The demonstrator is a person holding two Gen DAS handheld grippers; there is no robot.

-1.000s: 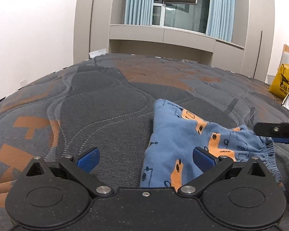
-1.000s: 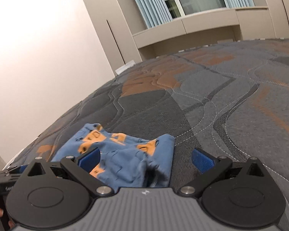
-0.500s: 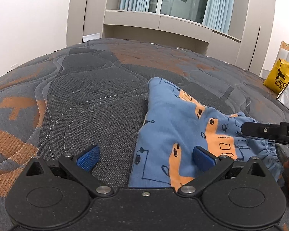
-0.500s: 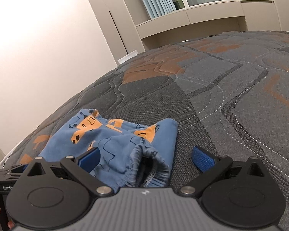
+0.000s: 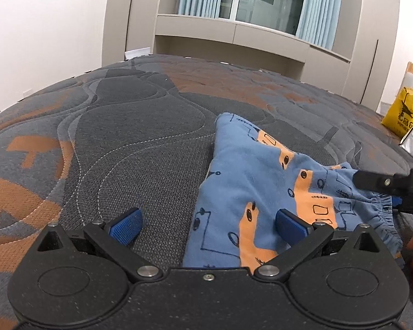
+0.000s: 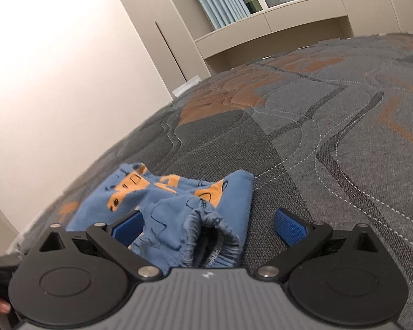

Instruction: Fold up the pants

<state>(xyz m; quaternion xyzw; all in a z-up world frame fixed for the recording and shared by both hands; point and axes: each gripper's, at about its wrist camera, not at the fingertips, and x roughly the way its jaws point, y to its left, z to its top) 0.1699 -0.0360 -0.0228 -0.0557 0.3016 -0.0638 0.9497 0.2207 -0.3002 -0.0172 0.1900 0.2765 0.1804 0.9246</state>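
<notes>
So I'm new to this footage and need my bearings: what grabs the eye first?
The blue pants with orange car prints, bunched on the grey-and-orange quilted mattress. Both tongs are open over them: the left tongs at one edge, the right tongs at the gathered waistband. A yellow bag sits far right.

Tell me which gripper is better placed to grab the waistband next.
Right. The right gripper is open with the pants' waistband bunched between its fingers; the open left gripper straddles the pants' side edge.
</notes>
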